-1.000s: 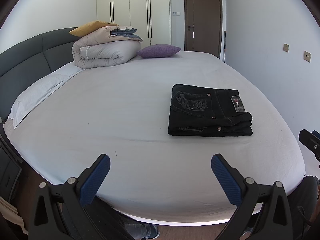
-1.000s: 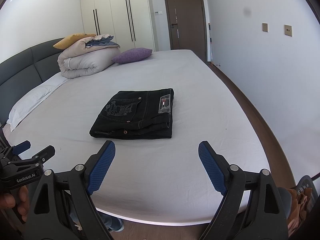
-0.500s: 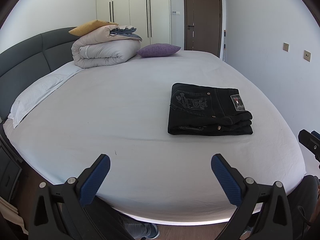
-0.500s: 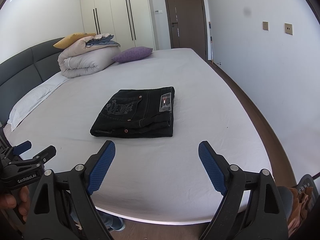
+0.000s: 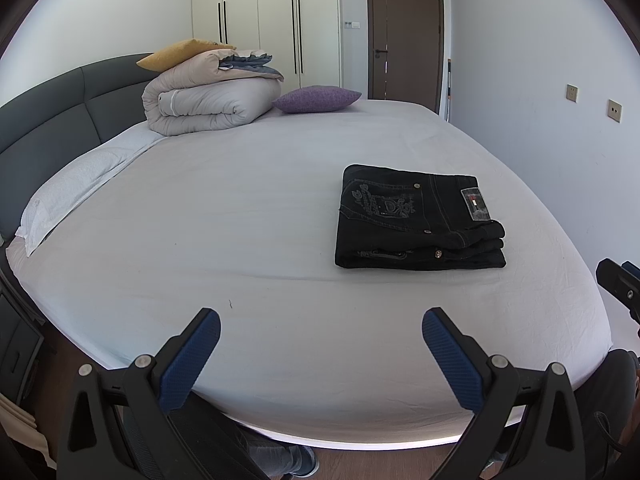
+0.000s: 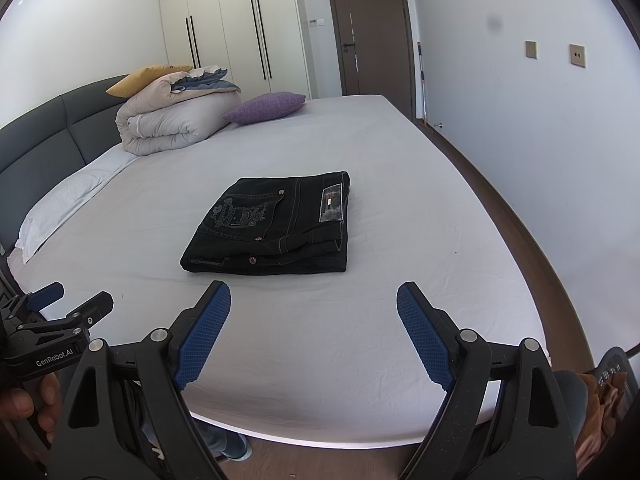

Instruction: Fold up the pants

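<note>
Pants: black pants [image 5: 416, 220] [image 6: 272, 228] lie folded into a compact rectangular stack on the white bed [image 5: 240, 200] [image 6: 400, 200], toward the foot end, on the side nearest the wall with the sockets. Embroidered back pocket faces up; a small label patch [image 5: 474, 203] [image 6: 332, 204] sits at the waistband edge. Several layers show along the stack's near edge.

Left gripper: left gripper [image 5: 320, 336] [image 6: 74, 302] is held over the foot edge of the bed, jaws spread wide, nothing between the blue pads [image 5: 192, 360]. Well apart from the pants, which lie ahead and toward its right finger.

Right gripper: right gripper [image 6: 314, 308] [image 5: 618, 284] also hangs at the foot edge, jaws spread wide, holding nothing. Its blue pads [image 6: 204, 332] are near the stack's front edge but not touching. Only a dark part of it shows at the right rim of the left wrist view.

Hand: fingers of the left hand [image 6: 24, 404] wrap the left gripper's handle, seen low in the right wrist view.

Head end: rolled grey duvet [image 5: 208, 100] [image 6: 176, 120] by the dark headboard [image 5: 48, 120] [image 6: 52, 128], a yellow pillow [image 5: 180, 53] [image 6: 144, 78] on top, a purple cushion [image 5: 316, 98] [image 6: 266, 108] just beside the roll. White pillow [image 5: 72, 196] [image 6: 56, 204] lies along the headboard edge.

Room: wardrobe [image 5: 280, 20] [image 6: 232, 32] and brown door [image 5: 404, 32] [image 6: 368, 28] beyond the bed's far edge.
</note>
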Demonstrator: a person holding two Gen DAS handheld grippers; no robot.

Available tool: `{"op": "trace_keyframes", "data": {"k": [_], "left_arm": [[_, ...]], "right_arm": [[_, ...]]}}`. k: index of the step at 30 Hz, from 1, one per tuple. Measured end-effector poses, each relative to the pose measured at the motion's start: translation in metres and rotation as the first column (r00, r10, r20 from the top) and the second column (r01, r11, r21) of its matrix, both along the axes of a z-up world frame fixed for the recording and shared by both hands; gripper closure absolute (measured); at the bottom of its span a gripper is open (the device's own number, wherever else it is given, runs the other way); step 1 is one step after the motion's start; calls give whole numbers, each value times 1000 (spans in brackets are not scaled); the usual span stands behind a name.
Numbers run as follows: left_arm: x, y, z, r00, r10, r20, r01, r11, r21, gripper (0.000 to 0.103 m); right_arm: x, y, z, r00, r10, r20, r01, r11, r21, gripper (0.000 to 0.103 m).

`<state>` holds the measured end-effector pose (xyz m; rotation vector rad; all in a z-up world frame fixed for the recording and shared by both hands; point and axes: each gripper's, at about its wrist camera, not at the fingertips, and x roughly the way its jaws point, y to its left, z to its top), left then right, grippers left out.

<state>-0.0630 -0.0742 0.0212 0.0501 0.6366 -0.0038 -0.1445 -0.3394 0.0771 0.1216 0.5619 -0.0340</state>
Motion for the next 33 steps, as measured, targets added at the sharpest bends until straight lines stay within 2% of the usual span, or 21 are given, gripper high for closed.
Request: {"op": "trace_keyframes", "data": {"k": [33], "left_arm": [[0, 1, 0, 1000, -2, -7, 2, 1000, 0, 0]], "right_arm": [[2, 1, -2, 1000, 1, -3, -1, 1000, 6, 17]]}}
